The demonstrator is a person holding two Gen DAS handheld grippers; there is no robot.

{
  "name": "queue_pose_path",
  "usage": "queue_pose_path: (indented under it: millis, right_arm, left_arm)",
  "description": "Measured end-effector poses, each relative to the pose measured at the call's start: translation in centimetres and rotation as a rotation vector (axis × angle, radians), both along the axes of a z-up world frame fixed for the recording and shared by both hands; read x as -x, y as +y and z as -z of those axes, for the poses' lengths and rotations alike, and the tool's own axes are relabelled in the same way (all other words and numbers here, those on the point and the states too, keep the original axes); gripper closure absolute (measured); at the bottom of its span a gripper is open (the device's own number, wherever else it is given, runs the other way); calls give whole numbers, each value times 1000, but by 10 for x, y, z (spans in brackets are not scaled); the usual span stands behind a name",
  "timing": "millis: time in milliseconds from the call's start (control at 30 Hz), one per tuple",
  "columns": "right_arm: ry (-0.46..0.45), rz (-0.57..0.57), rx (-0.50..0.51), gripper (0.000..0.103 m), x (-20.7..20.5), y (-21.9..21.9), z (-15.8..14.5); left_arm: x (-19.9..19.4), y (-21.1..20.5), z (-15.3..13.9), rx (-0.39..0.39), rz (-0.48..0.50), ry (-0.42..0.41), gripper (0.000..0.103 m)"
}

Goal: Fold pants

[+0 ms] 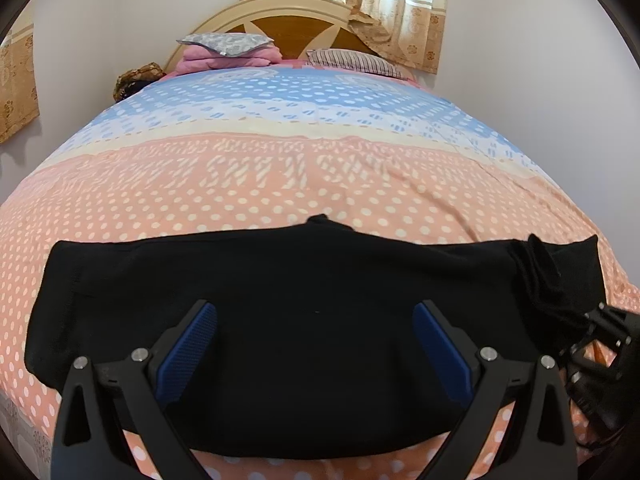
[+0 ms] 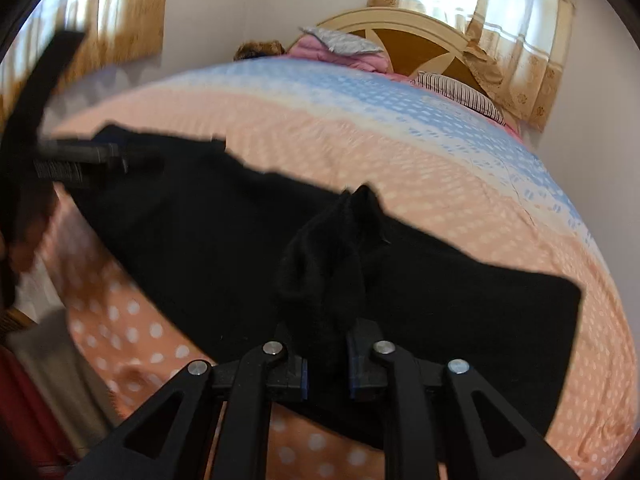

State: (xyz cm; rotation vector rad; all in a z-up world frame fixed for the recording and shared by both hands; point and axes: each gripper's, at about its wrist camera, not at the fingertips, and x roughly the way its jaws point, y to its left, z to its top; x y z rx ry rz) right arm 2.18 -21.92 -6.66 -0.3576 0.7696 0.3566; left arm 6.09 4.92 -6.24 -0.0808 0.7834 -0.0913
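Black pants (image 1: 280,280) lie spread across the near part of the bed, folded into a wide band. My left gripper (image 1: 316,320) is open, its blue pads over the middle of the pants, holding nothing. My right gripper (image 2: 326,344) is shut on a bunched fold of the pants (image 2: 328,264) and lifts it a little. In the left wrist view the right gripper (image 1: 600,336) shows at the pants' right end. In the right wrist view the left gripper (image 2: 80,164) shows blurred at the far left.
The bed has a pink and blue dotted cover (image 1: 320,152). Pillows and a pink folded blanket (image 1: 228,52) lie by the headboard (image 1: 288,20). Curtains (image 1: 400,12) hang behind. The bed's near edge is just below the pants.
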Motion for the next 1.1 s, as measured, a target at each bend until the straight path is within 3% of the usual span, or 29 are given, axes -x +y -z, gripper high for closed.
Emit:
queue_pose_path:
  millis: [100,167,300,367,433,500,567,600,667,767,900,1000,1100]
  right_arm:
    - [-32,32,-12,62,4,2,4]
    - [0,14,-77,31,4,4,3]
    - [50,-80,-177,27,12,22,0]
    - [83,-135,-276,27,16,17,-10]
    - [121,-129,-511,27,9,-15,-30]
    - [112,-59,-646,34,0,-44,-39]
    - [107,67,-684,89,-20,-70,-40]
    - [118,118,-667,93,-31,-75,-35]
    - [148,172,-616,94,-48,-71,-23]
    - [211,131,-584,94,-68,-40,6]
    - [258,70,-614,94,-76,-19,20]
    - [250,42,-659,94,-72,-30,0]
    - [129,92,-750,94,-48,-76,-41]
  left_arm:
    - [-4,3,4,10,-6,15,2]
    - [-5,4,7,14,-7,25,2]
    - [-4,5,7,7,-1,28,2]
    - [-4,6,6,-2,-4,17,2]
    - [-4,9,5,-4,-13,12,2]
    - [-6,11,7,10,-17,21,2]
    - [-6,10,9,19,-13,31,2]
    - [-6,8,10,20,-8,36,2]
    - [-5,6,9,13,1,36,2]
    - [-1,2,4,-7,9,15,2]
    - [-1,-7,0,-33,30,1,2]
    - [0,-18,-7,-53,66,-26,2]
    - [-3,-34,-19,-41,128,-65,2]
